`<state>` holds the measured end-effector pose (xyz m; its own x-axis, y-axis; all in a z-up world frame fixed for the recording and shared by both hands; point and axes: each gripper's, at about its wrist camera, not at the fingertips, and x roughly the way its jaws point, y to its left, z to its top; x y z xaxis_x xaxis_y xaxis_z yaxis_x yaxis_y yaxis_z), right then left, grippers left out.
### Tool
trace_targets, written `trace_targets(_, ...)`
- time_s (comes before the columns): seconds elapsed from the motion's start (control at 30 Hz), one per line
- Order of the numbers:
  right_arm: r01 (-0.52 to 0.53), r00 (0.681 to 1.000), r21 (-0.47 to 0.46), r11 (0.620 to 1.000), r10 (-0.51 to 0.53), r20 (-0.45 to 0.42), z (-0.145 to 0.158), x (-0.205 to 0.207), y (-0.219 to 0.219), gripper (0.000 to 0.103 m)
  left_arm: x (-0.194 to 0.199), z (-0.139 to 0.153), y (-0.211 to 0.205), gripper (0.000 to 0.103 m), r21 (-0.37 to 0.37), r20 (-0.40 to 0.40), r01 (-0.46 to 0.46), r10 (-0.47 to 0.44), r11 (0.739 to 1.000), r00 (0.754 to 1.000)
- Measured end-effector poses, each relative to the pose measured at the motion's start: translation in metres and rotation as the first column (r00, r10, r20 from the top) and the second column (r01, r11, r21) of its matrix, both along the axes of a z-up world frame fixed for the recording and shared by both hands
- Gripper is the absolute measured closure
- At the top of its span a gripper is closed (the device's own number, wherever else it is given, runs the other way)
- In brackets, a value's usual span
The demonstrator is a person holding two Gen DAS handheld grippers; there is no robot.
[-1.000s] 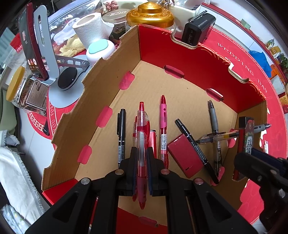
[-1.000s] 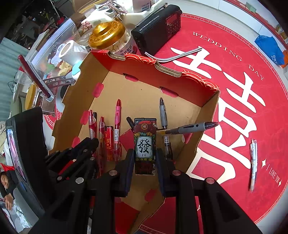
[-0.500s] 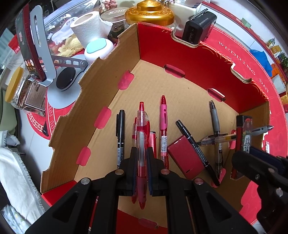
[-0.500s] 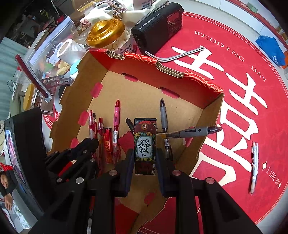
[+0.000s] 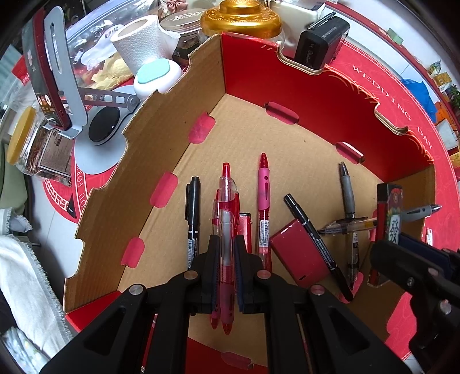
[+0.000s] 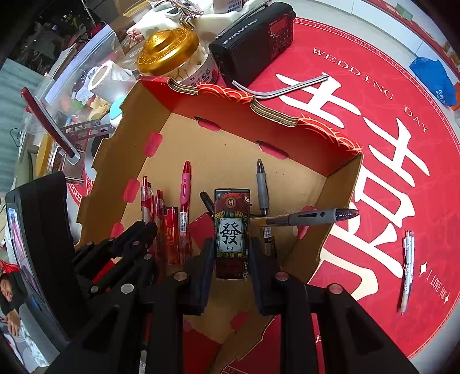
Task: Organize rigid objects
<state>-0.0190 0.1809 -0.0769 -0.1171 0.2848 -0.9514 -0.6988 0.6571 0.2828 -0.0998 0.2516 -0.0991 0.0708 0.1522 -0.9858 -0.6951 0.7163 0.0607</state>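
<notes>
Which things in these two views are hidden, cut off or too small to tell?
- Left wrist view: the middle of the red pen is covered by the left tool.
- Left wrist view: the right tool covers the lower part of the lighter.
- Right wrist view: the small print on the lighter is too small to read.
- Right wrist view: the left tool hides the lower ends of the red pens.

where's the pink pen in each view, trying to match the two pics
Left wrist view: the pink pen lies on the box floor just right of centre, beside the red pen held in the left gripper.
Right wrist view: the pink pen lies left of centre, left of the mahjong-print box in the right gripper.
Shared landmark: the gold jar lid behind the box's far corner.
</notes>
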Motion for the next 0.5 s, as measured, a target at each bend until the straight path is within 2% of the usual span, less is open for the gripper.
trace_targets(0.5, -0.013, 1.0, -0.019, 1.0, 0.013, 0.005, -0.0055, 0.0006, 0.0064, 0.078, -0.0008, -0.0072, 0.0067, 0.093, -0.007, -0.013, -0.007, 0.007, 1.0, 1.0)
